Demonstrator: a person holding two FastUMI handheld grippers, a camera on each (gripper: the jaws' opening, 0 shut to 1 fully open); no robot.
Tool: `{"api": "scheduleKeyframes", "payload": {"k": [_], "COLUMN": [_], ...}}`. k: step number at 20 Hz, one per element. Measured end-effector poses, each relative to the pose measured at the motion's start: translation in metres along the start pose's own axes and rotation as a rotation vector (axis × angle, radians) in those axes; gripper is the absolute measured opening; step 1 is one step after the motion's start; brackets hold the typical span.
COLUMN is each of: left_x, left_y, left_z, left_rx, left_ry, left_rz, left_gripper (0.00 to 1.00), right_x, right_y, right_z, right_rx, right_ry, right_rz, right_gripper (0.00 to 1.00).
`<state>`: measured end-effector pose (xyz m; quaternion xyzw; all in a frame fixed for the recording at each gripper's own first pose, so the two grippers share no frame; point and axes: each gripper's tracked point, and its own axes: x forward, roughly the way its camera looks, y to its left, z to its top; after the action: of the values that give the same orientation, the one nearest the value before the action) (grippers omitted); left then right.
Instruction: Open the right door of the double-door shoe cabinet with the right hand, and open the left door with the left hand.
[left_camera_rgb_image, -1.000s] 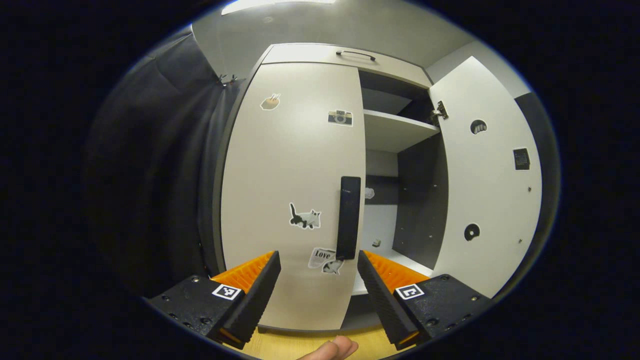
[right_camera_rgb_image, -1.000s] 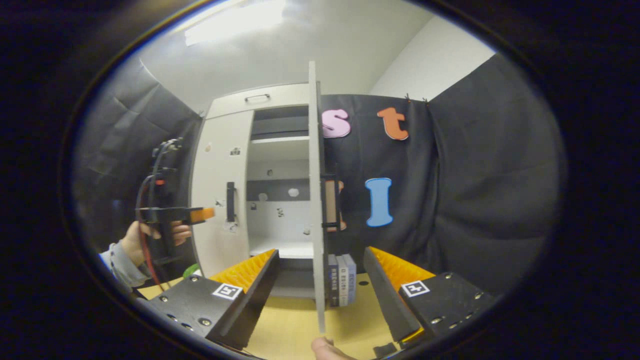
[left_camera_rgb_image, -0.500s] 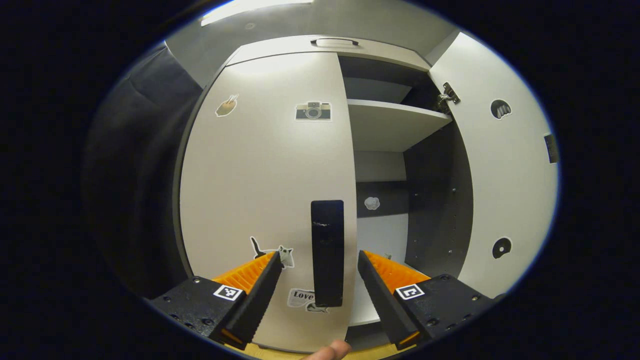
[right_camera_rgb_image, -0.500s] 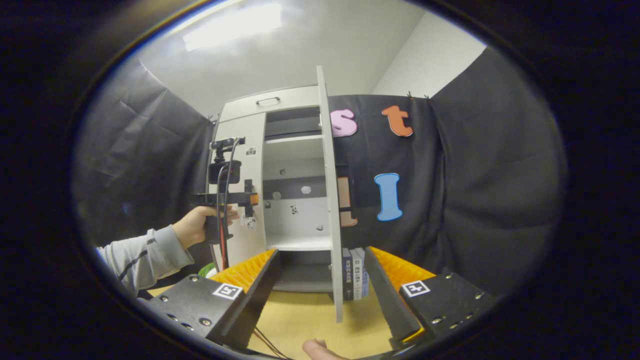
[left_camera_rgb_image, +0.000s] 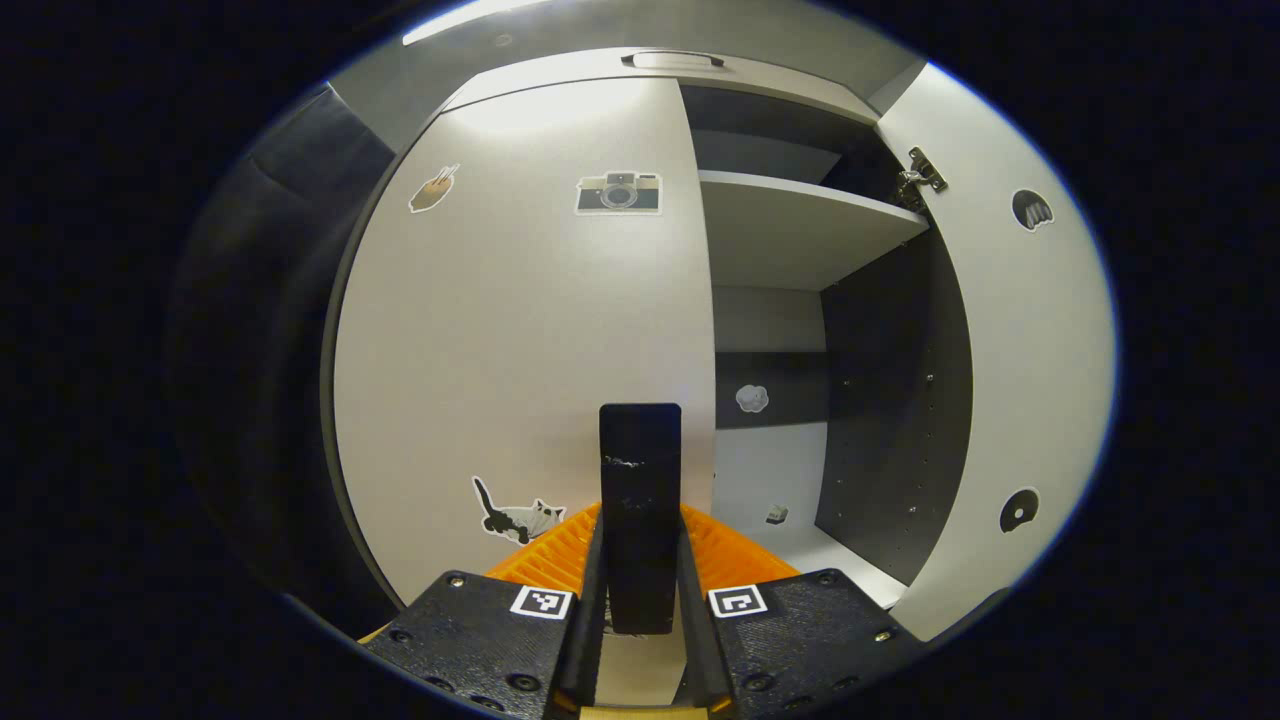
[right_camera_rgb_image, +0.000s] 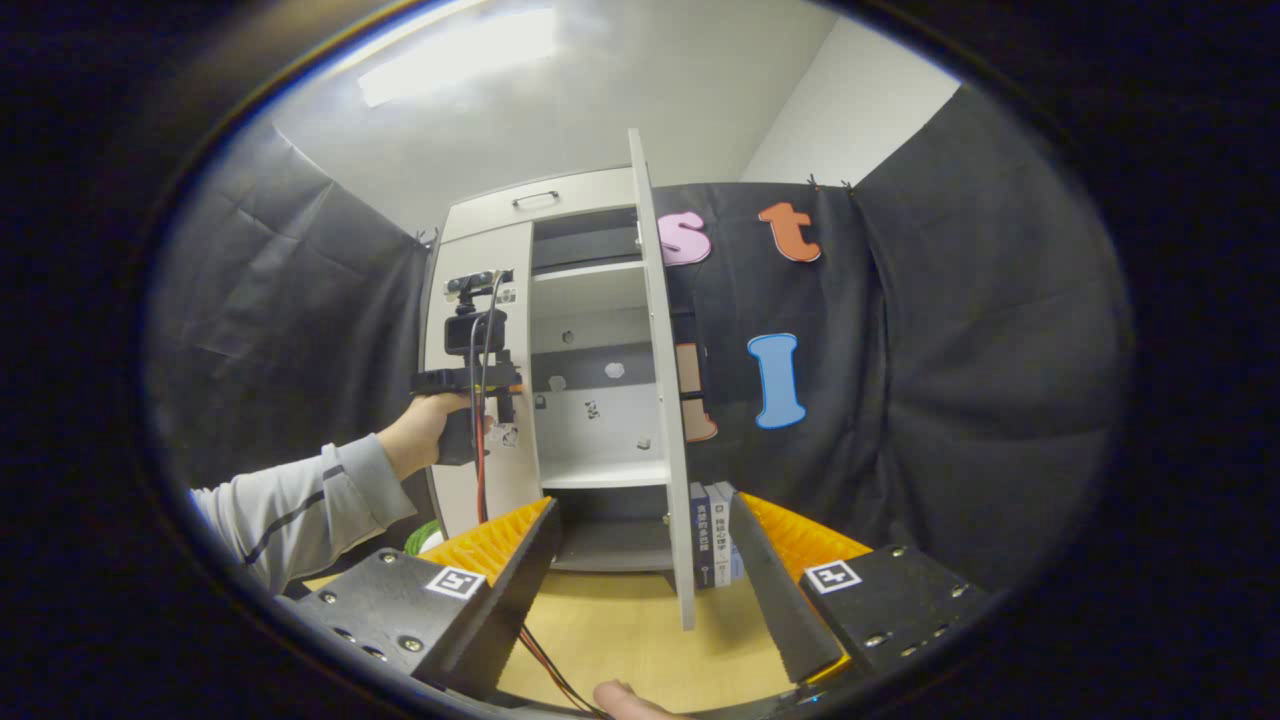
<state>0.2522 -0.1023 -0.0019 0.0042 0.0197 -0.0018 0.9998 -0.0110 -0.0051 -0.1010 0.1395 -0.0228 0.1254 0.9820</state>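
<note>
The shoe cabinet's left door (left_camera_rgb_image: 520, 330) is closed, a pale panel with stickers and a black vertical handle (left_camera_rgb_image: 640, 480). My left gripper (left_camera_rgb_image: 640, 570) is shut on that handle, one finger pressed against each side. The right door (left_camera_rgb_image: 1010, 350) stands swung open, baring a shelf (left_camera_rgb_image: 800, 230). In the right gripper view the right door (right_camera_rgb_image: 665, 400) is edge-on, ahead of my right gripper (right_camera_rgb_image: 645, 575), which is open and holds nothing. Farther off there, a hand holds the left gripper (right_camera_rgb_image: 480, 385) against the left door (right_camera_rgb_image: 505, 490).
A drawer with a dark handle (right_camera_rgb_image: 540, 200) tops the cabinet. Several books (right_camera_rgb_image: 712, 530) stand upright behind the open right door on the wooden surface (right_camera_rgb_image: 620, 630). Black cloth walls close in on both sides. A sleeved arm (right_camera_rgb_image: 290, 500) reaches in from the left.
My left gripper moved in on the left door's handle and went from open to shut on it. The right gripper stayed open, a little back from the right door.
</note>
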Motion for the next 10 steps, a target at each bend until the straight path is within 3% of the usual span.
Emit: {"api": "scheduleKeyframes", "payload": {"k": [2, 5, 10], "left_x": [-0.001, -0.004, -0.009], "left_y": [0.000, -0.001, 0.000], "left_z": [-0.001, -0.002, -0.005], "left_rx": [0.021, -0.029, -0.017], "left_ry": [0.009, 0.028, 0.066], "left_rz": [-0.037, -0.089, -0.103], "left_gripper": [0.34, 0.29, 0.24], "right_x": [-0.007, -0.012, -0.015], "right_y": [0.000, 0.004, 0.004], "right_z": [0.003, 0.009, 0.011], "right_rx": [0.030, 0.047, 0.028], "right_ry": [-0.010, -0.028, -0.035], "right_rz": [-0.001, -0.012, -0.042], "right_gripper": [1.00, 1.00, 1.00]}}
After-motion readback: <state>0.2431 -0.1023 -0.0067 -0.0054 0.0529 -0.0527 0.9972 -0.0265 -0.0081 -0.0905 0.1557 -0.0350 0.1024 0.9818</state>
